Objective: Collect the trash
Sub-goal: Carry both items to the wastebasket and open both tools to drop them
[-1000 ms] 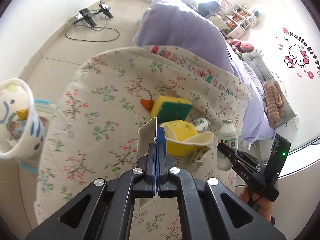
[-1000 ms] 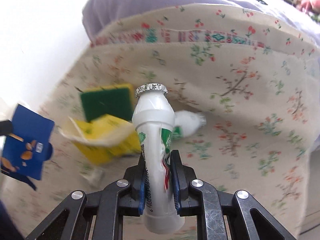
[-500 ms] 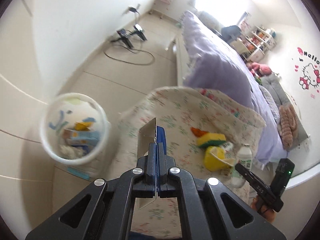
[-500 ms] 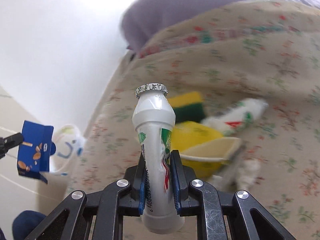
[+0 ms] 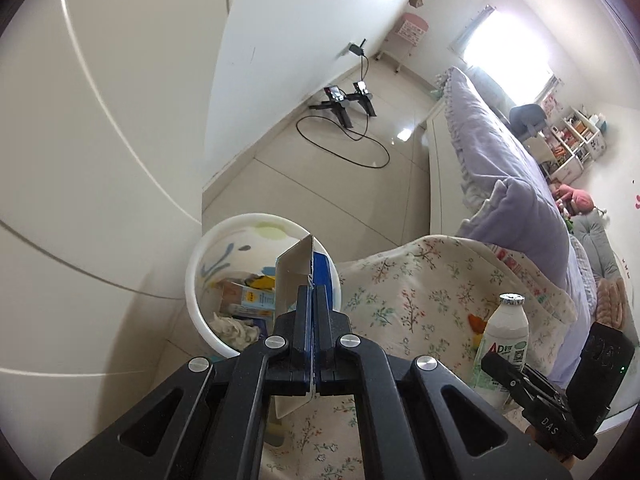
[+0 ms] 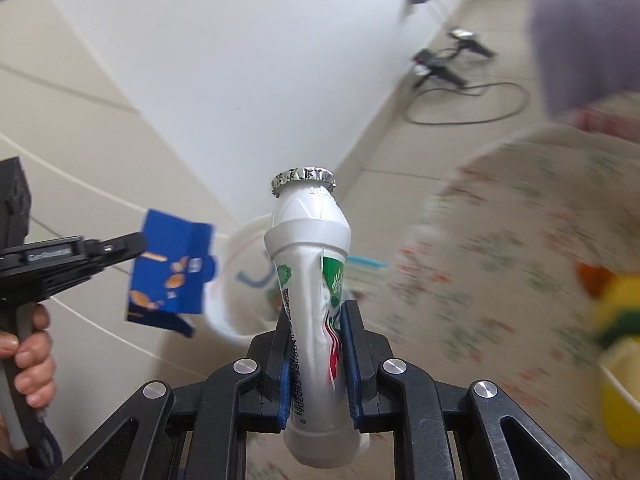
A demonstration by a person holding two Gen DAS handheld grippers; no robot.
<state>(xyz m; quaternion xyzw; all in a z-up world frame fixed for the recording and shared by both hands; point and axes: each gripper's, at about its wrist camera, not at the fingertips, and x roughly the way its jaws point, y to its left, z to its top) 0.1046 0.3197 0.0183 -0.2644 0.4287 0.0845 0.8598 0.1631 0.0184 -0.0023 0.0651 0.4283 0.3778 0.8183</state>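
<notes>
My left gripper (image 5: 311, 300) is shut on a flattened blue carton (image 5: 299, 276) and holds it over the near rim of a white trash bin (image 5: 208, 240) that has packets and crumpled tissue inside. In the right wrist view the carton (image 6: 170, 270) hangs from the left gripper (image 6: 138, 242) beside the bin (image 6: 236, 264). My right gripper (image 6: 316, 312) is shut on a white drink bottle (image 6: 310, 280) with a foil cap, held upright in the air. The bottle (image 5: 502, 344) and right gripper also show in the left wrist view, at the right.
A floral cloth (image 5: 420, 292) covers the bed edge, with a yellow and green sponge (image 6: 618, 308) and a yellow tub (image 6: 624, 392) on it. A purple pillow (image 5: 516, 216) lies beyond. A black cable and stand (image 5: 344, 104) are on the tiled floor by the wall.
Both grippers have swung left, away from the cloth and toward the bin. The carton has gone from beside the bin to over its rim. The bottle stays gripped.
</notes>
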